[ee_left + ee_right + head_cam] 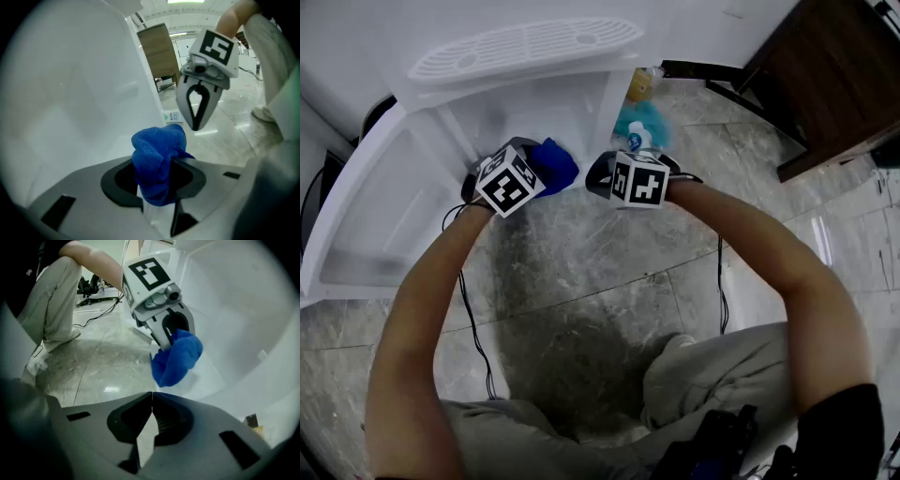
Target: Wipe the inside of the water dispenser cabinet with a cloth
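Now the left gripper clamps the bunched blue cloth at the water dispenser cabinet mouth, twelve o'clock; the right gripper is closed and empty. Hard rubbing could tug the cloth free.

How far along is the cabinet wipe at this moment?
Done: the blue cloth is gripped in the left hand-held gripper. In hand: it hangs at the opening of the white cabinet. Left: the wiping itself; no contact with the walls shows. The right hand-held gripper is shut, empty.
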The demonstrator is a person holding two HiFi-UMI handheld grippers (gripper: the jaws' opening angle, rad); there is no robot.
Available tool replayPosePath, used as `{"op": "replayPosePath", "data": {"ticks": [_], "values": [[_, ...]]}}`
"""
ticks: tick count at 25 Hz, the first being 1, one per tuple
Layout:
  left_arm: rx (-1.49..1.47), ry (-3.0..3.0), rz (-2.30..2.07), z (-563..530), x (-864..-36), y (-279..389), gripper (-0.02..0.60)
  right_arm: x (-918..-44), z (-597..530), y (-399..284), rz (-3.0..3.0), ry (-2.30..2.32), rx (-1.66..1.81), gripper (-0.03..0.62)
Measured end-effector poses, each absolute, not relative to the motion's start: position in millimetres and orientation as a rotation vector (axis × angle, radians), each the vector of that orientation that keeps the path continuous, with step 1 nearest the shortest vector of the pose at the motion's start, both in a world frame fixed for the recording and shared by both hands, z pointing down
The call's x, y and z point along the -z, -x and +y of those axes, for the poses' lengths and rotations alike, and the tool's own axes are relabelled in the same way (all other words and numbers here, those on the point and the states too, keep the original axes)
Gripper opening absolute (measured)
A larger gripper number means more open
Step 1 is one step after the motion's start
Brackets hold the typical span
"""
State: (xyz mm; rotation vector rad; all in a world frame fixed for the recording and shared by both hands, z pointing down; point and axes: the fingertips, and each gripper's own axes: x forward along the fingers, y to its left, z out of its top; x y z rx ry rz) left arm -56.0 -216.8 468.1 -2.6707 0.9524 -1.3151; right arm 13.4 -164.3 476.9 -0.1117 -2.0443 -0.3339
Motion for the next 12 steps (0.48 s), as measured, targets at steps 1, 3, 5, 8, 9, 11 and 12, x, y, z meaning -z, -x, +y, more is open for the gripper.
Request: {"op": "replayPosePath", "data": {"ticks": [1, 3, 5, 8, 9, 11, 12], "values": [[1.327, 2.642, 1.000, -230, -471, 58, 0.141, -480, -165, -14, -2.052, 0.121, 0.325, -0.002], [1.339, 2.593, 1.092, -255, -477, 62, 0.141, -487, -166, -16, -2.066, 0.138, 0.305, -0.002], [1.319, 2.568, 1.170, -276, -480, 63, 0.141, -495, -164, -21, -2.076, 0.157, 0.284, -0.002], [1.248, 2.560, 1.240, -304, -480, 60, 0.141, -509, -163, -27, -2.077, 0.187, 0.263, -0.002], [1.230, 2.555, 1.255, -313, -481, 58, 0.141, -513, -163, -27, -2.081, 0.194, 0.254, -0.002], [1.195, 2.544, 1.297, -329, -482, 55, 0.141, -517, -161, -25, -2.094, 0.204, 0.231, -0.002], [1.182, 2.540, 1.320, -337, -482, 54, 0.141, -518, -161, -22, -2.102, 0.207, 0.221, -0.002]]}}
